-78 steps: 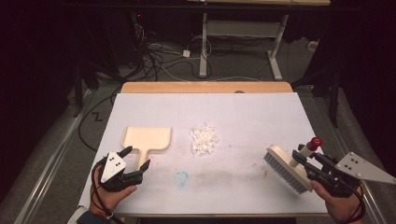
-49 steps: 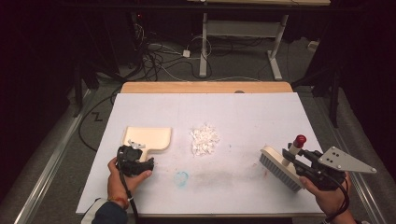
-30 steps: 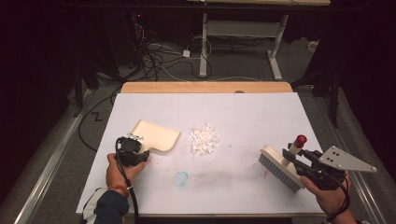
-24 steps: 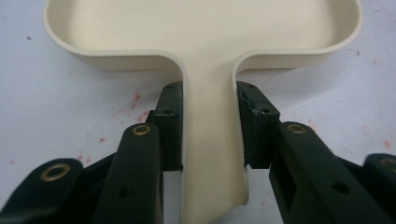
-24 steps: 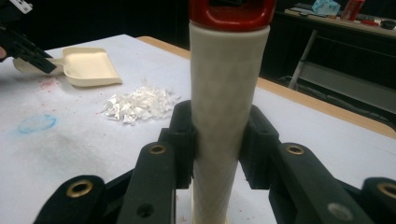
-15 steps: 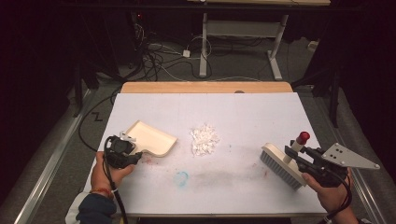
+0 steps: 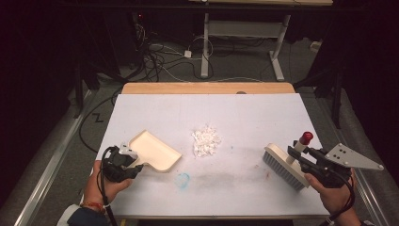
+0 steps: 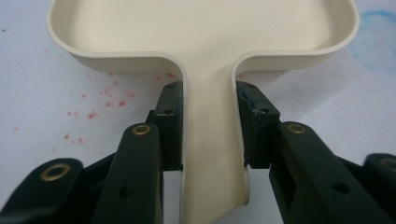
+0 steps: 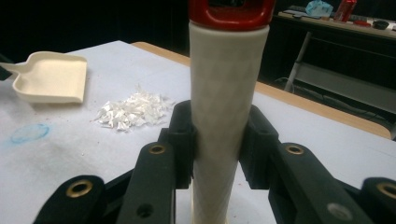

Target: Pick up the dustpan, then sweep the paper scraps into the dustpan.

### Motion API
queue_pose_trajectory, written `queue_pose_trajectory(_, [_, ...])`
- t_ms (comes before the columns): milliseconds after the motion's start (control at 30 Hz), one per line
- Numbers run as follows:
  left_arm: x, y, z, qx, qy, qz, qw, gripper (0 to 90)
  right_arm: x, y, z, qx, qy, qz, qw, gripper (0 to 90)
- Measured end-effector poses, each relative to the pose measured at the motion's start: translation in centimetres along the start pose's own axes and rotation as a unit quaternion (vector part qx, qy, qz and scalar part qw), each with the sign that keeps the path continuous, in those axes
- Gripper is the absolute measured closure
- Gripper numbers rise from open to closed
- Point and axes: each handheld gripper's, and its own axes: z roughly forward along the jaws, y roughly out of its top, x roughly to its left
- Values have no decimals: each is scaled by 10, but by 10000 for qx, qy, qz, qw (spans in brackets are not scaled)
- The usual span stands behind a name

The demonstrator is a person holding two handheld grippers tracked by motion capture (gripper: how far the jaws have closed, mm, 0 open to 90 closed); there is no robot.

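The dustpan (image 7: 155,150) handle is being clenched by the left tool (image 7: 123,162) at lower left; the brush (image 7: 287,165) handle is being clenched by the right tool (image 7: 306,157) at lower right.

Overhead light falls evenly on the white paper-covered tabletop (image 7: 244,117) while the surrounding room stays dark; close foreground in both gripper views is slightly soft

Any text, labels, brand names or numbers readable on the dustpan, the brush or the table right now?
None can be read. The dustpan and the brush handle are plain, with no print on them. The table cover carries only a blue ring smudge and red specks, not writing. Items on the far bench in the right gripper view are too small and blurred to read.
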Motion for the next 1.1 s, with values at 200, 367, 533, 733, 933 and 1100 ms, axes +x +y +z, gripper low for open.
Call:
queue_pose_trajectory(200, [-7, -9, -4, 148, -209, 329, 9991, 632, -1, 0, 3, -27, 23, 94, 9999, 706])
queue_pose_trajectory(367, [-5, -10, -5, 200, -299, 385, 9986, 632, -4, 4, 9, -67, -27, 127, 9999, 706])
queue_pose_trajectory(533, [-8, -13, -8, 245, -330, 415, 9983, 632, -9, 12, 21, -85, -16, 72, 9999, 705])
queue_pose_trajectory(733, [-13, -10, -7, 293, -368, 528, 9975, 631, -19, 23, 51, -13, -89, -61, 9999, 706])
queue_pose_trajectory(933, [-16, -6, -4, 311, -390, 619, 9968, 631, -22, 34, 80, -177, -412, -237, 9987, 706])
queue_pose_trajectory(1100, [-17, -8, -1, 320, -423, 643, 9965, 631, -28, 44, 110, -10, -581, -383, 9976, 706])
